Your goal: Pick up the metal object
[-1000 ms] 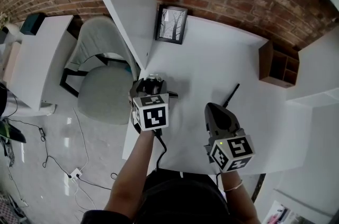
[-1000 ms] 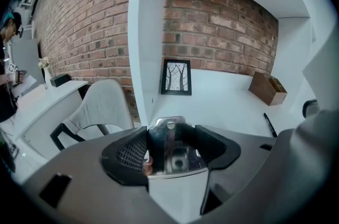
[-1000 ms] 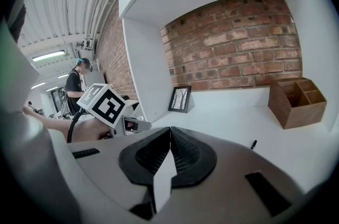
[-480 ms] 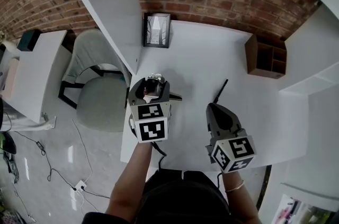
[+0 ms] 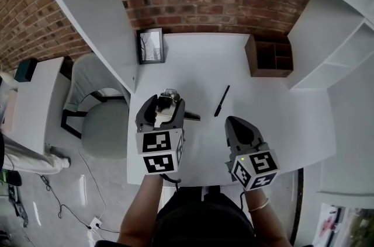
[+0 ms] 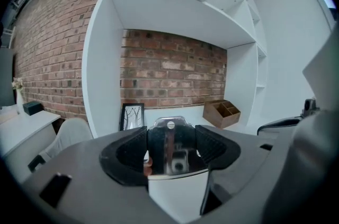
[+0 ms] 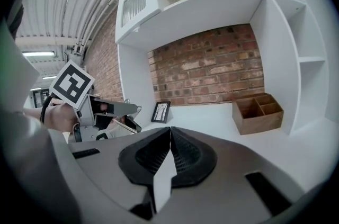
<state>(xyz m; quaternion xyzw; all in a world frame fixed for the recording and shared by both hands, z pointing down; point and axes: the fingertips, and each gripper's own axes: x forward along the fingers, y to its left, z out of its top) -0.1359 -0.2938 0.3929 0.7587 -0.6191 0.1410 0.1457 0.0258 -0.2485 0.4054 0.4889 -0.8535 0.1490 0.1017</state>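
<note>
My left gripper (image 5: 166, 101) is shut on the metal object (image 6: 170, 146), a shiny plate with a small hole near its top, clamped upright between the two black pads (image 6: 127, 154). In the head view the metal object (image 5: 169, 94) shows at the jaw tips, held above the left part of the white desk (image 5: 234, 73). From the right gripper view, the left gripper (image 7: 108, 112) appears at the left with the person's hand on it. My right gripper (image 5: 236, 126) hovers over the desk's front right, shut with nothing between its pads (image 7: 183, 157).
A black pen (image 5: 221, 101) lies on the desk between the two grippers. A framed picture (image 5: 150, 45) leans at the back left, and a wooden organizer (image 5: 269, 56) stands at the back right against the brick wall. A grey chair (image 5: 99, 117) stands left of the desk.
The left gripper has risen and tilted up, with the metal object still in it. The head view has swung, so the desk now sits more square on. The right gripper has barely moved.
</note>
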